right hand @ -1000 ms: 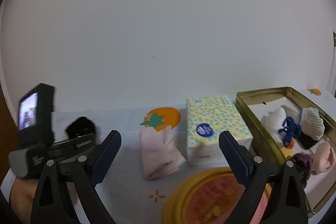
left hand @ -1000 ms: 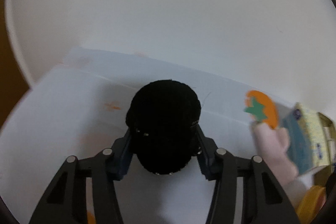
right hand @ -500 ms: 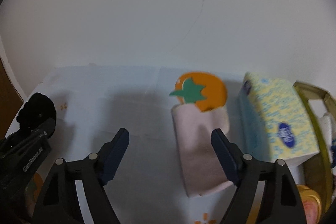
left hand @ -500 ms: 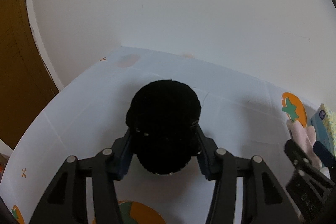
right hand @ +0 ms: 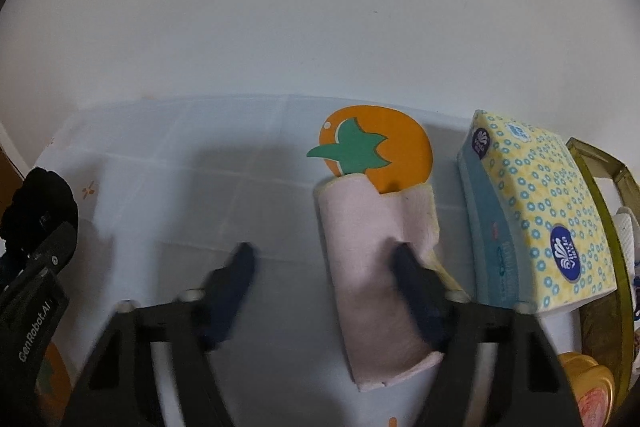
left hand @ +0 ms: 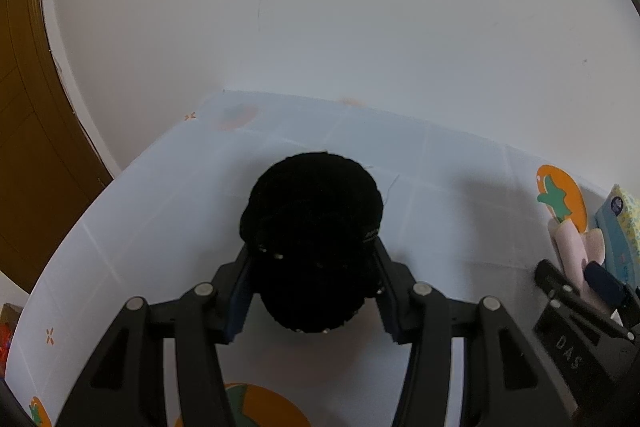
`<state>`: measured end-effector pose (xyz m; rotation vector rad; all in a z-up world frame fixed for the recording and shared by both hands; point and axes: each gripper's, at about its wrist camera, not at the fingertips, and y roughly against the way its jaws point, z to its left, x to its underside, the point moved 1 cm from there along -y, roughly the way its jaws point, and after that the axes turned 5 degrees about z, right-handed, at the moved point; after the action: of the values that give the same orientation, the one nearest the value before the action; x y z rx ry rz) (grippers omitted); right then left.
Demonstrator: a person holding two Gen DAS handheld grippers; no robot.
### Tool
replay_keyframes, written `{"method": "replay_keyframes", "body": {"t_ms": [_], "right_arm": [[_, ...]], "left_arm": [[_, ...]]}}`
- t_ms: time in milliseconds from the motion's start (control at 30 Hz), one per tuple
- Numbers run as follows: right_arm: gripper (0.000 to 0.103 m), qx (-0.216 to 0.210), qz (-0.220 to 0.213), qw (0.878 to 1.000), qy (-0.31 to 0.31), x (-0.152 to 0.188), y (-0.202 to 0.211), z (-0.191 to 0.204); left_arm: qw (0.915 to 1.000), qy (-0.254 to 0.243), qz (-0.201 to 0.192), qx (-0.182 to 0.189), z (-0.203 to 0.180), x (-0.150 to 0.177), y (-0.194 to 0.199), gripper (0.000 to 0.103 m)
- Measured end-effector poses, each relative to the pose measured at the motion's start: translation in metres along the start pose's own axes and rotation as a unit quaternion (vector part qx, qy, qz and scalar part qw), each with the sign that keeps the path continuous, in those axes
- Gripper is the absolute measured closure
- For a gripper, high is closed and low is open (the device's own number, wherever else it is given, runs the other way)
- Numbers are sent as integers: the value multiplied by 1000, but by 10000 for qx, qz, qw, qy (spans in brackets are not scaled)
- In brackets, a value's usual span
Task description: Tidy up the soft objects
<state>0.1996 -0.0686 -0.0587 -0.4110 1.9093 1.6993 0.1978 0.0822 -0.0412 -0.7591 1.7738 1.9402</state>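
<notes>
Left gripper (left hand: 314, 269): clamped on a black fuzzy ball (left hand: 314, 227), pads pressed into both its sides, held above the tablecloth (left hand: 160, 211).

Right gripper (right hand: 324, 267): jaws closing, at about half width. Right finger (right hand: 416, 283) over the left part of a folded pink cloth (right hand: 372, 247); left finger (right hand: 228, 287) blurred, over bare tablecloth. Cannot tell whether either pad touches the cloth.

Folded pink cloth: flat on the tablecloth, far end overlapping an orange fruit print with a green leaf (right hand: 376, 151).

Tissue pack (right hand: 536, 219), yellow with blue rings: just right of the cloth, lengthwise beside it.

Metal tin (right hand: 600, 195), gold rim: right of the tissue pack, against it; white item inside, partly seen at the frame edge.

Orange lid or dish (right hand: 588, 387): bottom right corner, near the tin.

Tablecloth: pale blue, grid creases, small orange marks.

Wall (left hand: 340, 7): white, behind the table. Brown wooden panel (left hand: 28, 147): far left.
</notes>
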Motion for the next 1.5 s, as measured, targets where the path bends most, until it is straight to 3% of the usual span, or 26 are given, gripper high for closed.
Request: {"method": "replay_keyframes", "body": {"t_ms": [167,267,467,667,800,1033,1500], "right_arm": [[71,41,-57,10000,58,1,6,-2],[95,-96,-113,9999,47,5,15,-2],[99,-345,-498,9981,129,15,43,-6],[99,-514,-1915,9785,563,33,104,14],[99,-427,-2541,9642,626,45,132,14],[99,-411,-2677,9615,476,62,154,3],[98,-628,-2704,9598,408,94,175,-8]], "left_arm": [[10000,-25,31,27,5,-2,-8,50],[10000,-32,49,41,6,-3,-9,50],[10000,-72,45,32,6,-3,-9,50],[9998,-112,-121,99,4,0,-2,50],[9990,-180,-358,189,1,2,7,50],[9966,-149,-733,344,0,10,26,50],[9927,143,-999,658,5,41,61,50]]}}
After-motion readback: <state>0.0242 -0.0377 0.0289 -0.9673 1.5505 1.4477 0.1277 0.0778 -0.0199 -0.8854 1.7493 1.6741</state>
